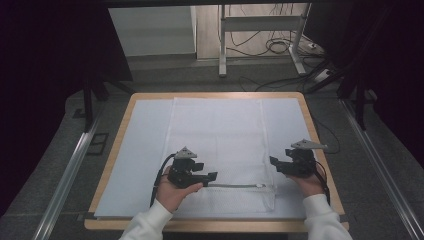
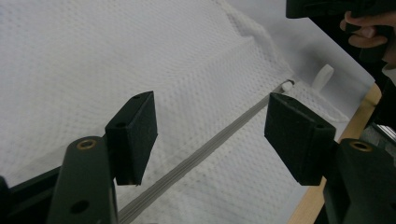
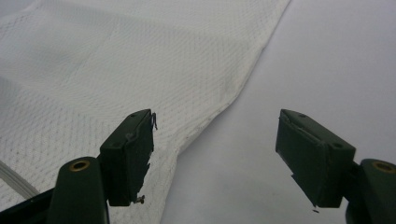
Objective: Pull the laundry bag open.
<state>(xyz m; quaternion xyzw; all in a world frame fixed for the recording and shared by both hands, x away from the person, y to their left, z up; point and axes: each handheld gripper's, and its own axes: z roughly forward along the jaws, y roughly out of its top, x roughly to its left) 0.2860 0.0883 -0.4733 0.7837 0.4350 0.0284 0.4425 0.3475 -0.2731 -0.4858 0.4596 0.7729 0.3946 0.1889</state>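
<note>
- A white mesh laundry bag was seen laid flat on a pale sheet covering the table, its grey zipper running along the edge nearest the person.
- The left tool was held just above the zipper's left end, its jaws spread wide and gripping nothing; in the left gripper view the zipper was seen passing between the two pads.
- The right tool was held just beside the bag's right edge, above the zipper's far end, jaws likewise wide apart and empty; the bag's hem was seen ahead of it.
- The zipper pull was seen at the zipper's right end, with a small white tab just beyond it.
- The step was judged to be the approach, before any grasp: the bag had not yet been taken hold of.
- The next move was judged to call for the fabric beside the zipper to be pinned by one tool while the small pull was pinched by the other.
- No brand, label or readable writing was made out on the bag.
</note>
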